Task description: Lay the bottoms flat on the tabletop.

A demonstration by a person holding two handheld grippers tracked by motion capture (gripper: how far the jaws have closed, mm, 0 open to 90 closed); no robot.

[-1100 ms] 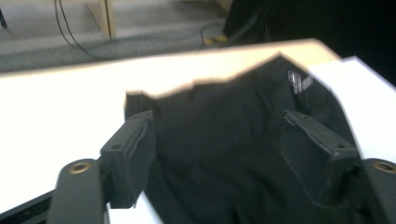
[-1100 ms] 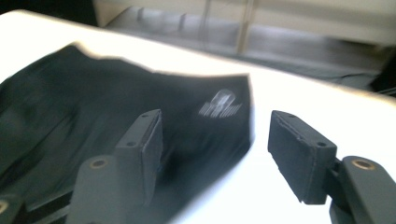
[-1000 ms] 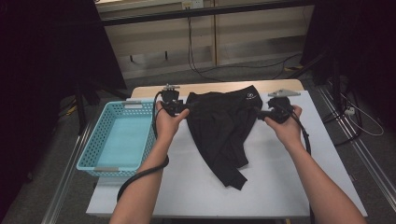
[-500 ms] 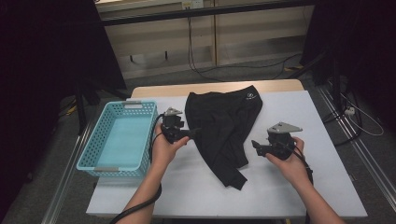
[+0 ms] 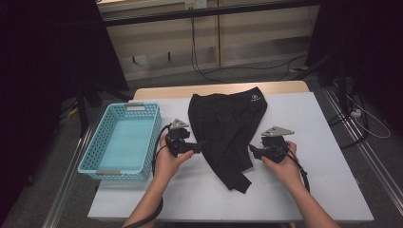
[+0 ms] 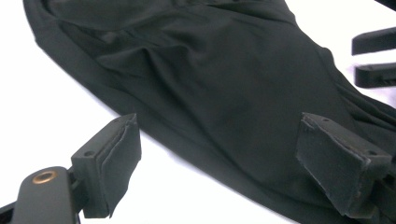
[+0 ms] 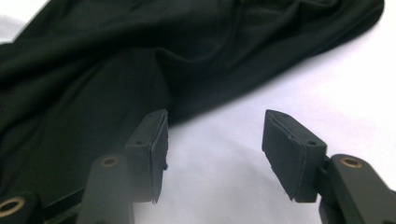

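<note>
The black garment (image 5: 227, 128) lies flat on the white tabletop (image 5: 323, 142), its long axis running from the wide far edge to a narrow tip nearest the person. Both hands have drawn back from its far corners. The left hand-held gripper (image 5: 202, 146) and the right hand-held gripper (image 5: 253, 151) flank its middle, the left's jaws just opened wider, the right's narrowing, both gaping and empty.

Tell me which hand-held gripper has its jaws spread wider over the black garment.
The left hand-held gripper: its jaws stand far apart astride the black garment's edge. The right hand-held gripper has a narrower gap, just closing, with bare table between its jaws.
</note>
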